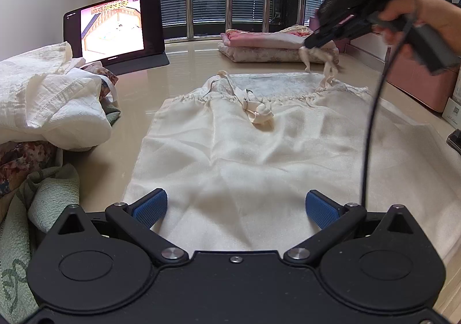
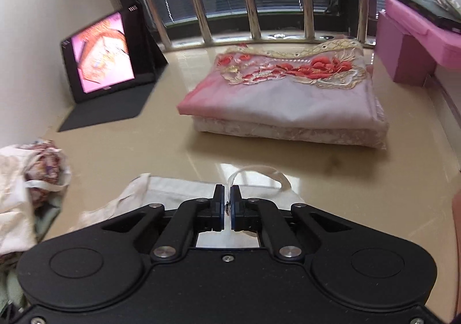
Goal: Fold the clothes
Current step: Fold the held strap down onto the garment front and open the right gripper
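A cream camisole (image 1: 245, 151) lies flat on the beige table (image 1: 138, 87), hem toward the left wrist camera. My left gripper (image 1: 236, 197) hovers over the hem, open, its blue pads (image 1: 152, 205) wide apart with nothing between them. A hand holds my right gripper (image 1: 306, 44) above the camisole's far right corner, shut on the right shoulder strap (image 1: 328, 64), which hangs lifted off the table. In the right wrist view the right gripper (image 2: 227, 194) has its pads nearly together on the strap loop (image 2: 259, 169). The other strap (image 1: 259, 113) lies bunched on the chest.
A heap of unfolded clothes (image 1: 43, 99) fills the left side. A propped tablet (image 1: 115, 27) stands at the back left. A folded pink stack (image 2: 288, 99) sits at the back by the barred window. Pink boxes (image 2: 409, 44) line the right. A black cable (image 1: 371, 122) hangs across.
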Motion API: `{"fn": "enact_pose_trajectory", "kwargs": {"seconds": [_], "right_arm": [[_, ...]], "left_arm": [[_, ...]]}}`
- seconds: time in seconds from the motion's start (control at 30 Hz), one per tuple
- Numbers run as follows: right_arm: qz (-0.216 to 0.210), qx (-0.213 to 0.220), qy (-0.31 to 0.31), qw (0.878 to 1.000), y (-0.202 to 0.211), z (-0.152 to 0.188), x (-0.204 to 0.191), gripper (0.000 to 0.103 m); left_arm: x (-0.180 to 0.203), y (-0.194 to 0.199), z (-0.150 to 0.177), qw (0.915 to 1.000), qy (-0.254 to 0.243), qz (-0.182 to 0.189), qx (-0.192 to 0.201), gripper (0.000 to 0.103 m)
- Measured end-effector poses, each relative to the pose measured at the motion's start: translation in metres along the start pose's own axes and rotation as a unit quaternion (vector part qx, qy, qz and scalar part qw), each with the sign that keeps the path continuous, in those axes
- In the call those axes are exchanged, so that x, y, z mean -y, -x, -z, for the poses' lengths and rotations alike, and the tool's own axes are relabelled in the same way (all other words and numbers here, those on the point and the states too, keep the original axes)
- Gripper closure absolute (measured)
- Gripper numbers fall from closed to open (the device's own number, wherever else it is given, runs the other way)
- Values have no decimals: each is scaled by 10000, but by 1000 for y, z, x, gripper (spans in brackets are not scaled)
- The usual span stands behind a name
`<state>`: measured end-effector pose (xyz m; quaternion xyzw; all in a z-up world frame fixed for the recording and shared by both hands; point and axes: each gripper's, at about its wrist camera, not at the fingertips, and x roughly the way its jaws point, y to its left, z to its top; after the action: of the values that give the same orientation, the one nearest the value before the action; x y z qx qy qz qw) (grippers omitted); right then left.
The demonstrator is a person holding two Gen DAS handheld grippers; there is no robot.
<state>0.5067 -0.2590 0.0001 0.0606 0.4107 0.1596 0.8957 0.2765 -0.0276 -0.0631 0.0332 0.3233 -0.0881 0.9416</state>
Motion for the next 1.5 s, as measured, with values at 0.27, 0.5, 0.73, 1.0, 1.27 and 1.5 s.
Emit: {"fn": "enact_pose_trajectory", "kwargs": {"seconds": [0.27, 0.5, 0.73, 1.0, 1.27, 1.5], "right_arm": [[-567, -68, -474, 9972, 42, 41, 20, 99], [-364, -464, -720, 9957, 23, 74, 34, 71], [-310, 362, -694, 9964, 44, 83, 36, 57], [679, 411, 216, 9966, 9, 60, 24, 52], [468, 290, 259, 9981, -5, 53, 23, 103], [-798, 654, -186, 9945, 55, 65, 36, 102]], "left_arm": [[0, 0, 0, 10000, -5, -1, 0, 0], [0, 1, 1, 10000, 10, -22, 5, 0], [0, 2, 2, 10000, 27, -56, 13, 0], [0, 2, 2, 9999, 78, -114, 19, 0], [-1, 3, 2, 9999, 82, -111, 19, 0], [-2, 2, 2, 9999, 84, -101, 22, 0]]}}
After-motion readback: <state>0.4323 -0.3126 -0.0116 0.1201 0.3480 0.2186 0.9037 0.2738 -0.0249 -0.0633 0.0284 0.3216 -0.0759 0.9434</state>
